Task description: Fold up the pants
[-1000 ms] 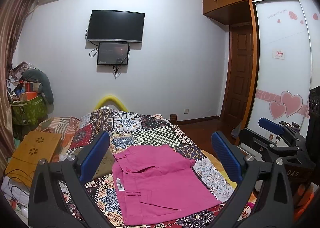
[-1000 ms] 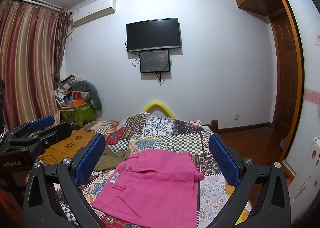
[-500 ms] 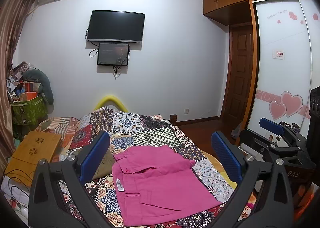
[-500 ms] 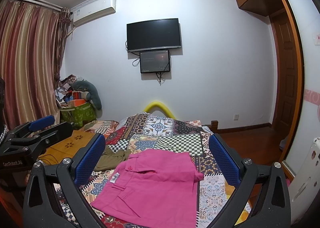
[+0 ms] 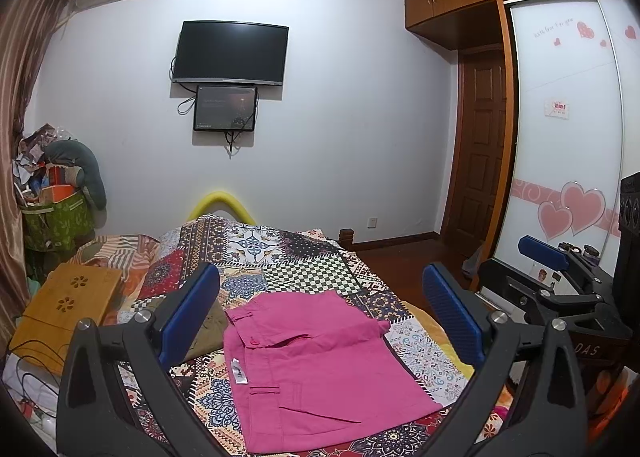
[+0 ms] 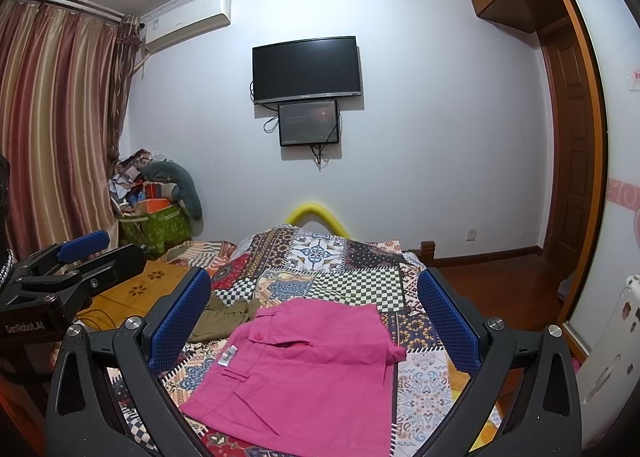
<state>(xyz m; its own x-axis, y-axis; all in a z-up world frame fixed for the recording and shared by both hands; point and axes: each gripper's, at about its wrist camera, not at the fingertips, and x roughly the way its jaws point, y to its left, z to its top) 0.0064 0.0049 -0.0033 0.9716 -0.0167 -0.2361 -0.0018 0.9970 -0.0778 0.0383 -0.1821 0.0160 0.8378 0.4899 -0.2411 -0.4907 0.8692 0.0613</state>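
We see the pink pants (image 5: 320, 365) lying flat on the patchwork quilt (image 5: 280, 257) of the bed, already folded into a compact, roughly rectangular packet. The long axis of the packet runs from the near edge of the bed toward the far wall. The waistband end, with its button and a white label (image 5: 239, 371), sits along the left side in the left wrist view; in the right wrist view the label (image 6: 227, 357) appears at the packet's left corner. The fabric is a uniform magenta with visible belt loops, a pocket seam and a small flap of cloth protruding at the right edge. The upper layer lies slightly askew over the lower layer.

We see the left gripper (image 5: 320, 321) held above the near end of the pants, its blue-padded fingers (image 5: 188, 317) spread wide apart and holding nothing. The right gripper (image 6: 316, 325) is likewise raised above the pants, its fingers (image 6: 180, 321) spread wide and empty. Neither gripper touches the cloth.

An olive garment (image 6: 220, 317) lies crumpled just beside the pants on their left. A wooden lap tray (image 5: 68, 305) rests further left. A television (image 5: 230, 53) is mounted on the far wall, above a smaller screen (image 5: 225, 108).
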